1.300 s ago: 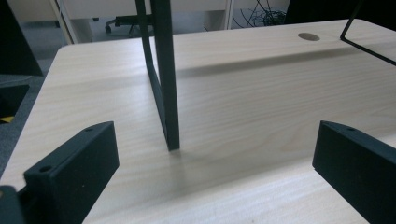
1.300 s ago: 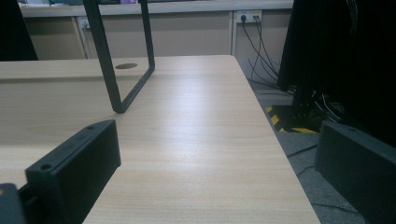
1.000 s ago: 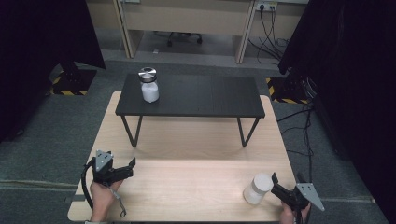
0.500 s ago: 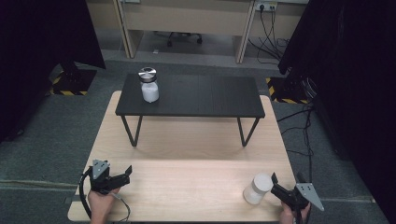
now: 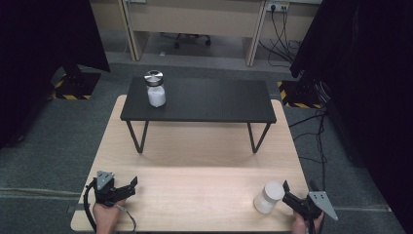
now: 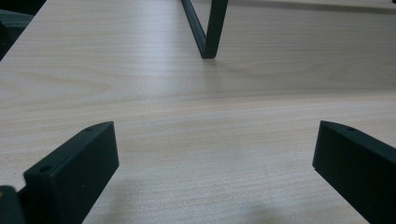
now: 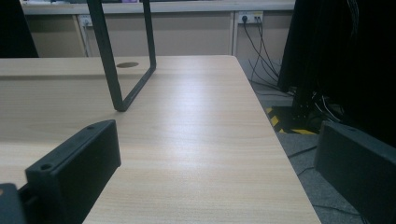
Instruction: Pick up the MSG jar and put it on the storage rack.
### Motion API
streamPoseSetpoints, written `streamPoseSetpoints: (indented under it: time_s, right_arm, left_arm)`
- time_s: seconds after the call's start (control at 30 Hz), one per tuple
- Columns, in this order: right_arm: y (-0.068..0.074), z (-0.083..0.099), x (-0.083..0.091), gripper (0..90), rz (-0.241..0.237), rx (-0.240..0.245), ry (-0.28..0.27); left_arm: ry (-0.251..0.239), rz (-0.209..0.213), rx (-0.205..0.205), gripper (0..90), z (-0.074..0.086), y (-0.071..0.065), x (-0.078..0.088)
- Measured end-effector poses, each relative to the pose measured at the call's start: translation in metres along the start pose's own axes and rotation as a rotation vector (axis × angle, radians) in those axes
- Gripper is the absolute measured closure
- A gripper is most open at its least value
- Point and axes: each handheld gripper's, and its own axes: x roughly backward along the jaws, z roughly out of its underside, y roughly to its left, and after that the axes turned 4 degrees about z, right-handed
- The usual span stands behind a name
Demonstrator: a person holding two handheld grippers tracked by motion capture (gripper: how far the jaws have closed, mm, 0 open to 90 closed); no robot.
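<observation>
A squat white plastic jar point(image 5: 268, 197) with a rounded lid stood at the lower right of the pale wood-grain table point(image 5: 195, 195), just beside the right gripper point(image 5: 296, 192). That gripper's blocky black jaws gaped wide, empty. At lower left, the left gripper point(image 5: 127, 184) lay low in a hand point(image 5: 106, 214), likewise wide open and empty.

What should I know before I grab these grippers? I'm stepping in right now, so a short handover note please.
Left gripper: open, holding nothing, low over the near left of the wooden table.
Right gripper: open, holding nothing, at the near right corner, just right of the white lidded jar; I cannot tell whether it touches it.
Silver-capped jar: upright on the left end of the black shelf.
Done: nothing is gripped; one jar is on the shelf.
Left: probably grasp the white lidded jar, perhaps to place it on the shelf too.
</observation>
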Motion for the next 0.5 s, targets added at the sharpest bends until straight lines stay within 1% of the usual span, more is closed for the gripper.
streamPoseSetpoints:
  time_s: [0.27,0.4,0.5]
  right_arm:
    - [-0.0004,0.0000,0.0006,0.6,-0.003,-0.004,0.000]
    - [-0.0019,-0.0004,0.0006,0.6,-0.007,-0.019,0.002]
    - [0.0025,-0.0012,0.0012,0.6,0.037,-0.052,0.001]
  left_arm:
    - [-0.010,-0.006,-0.026,0.0,0.0032,-0.0032,0.0002]
    - [-0.008,-0.003,-0.023,0.0,0.0031,-0.0023,0.0001]
    - [-0.011,0.003,-0.016,0.0,0.0035,-0.0009,0.0003]
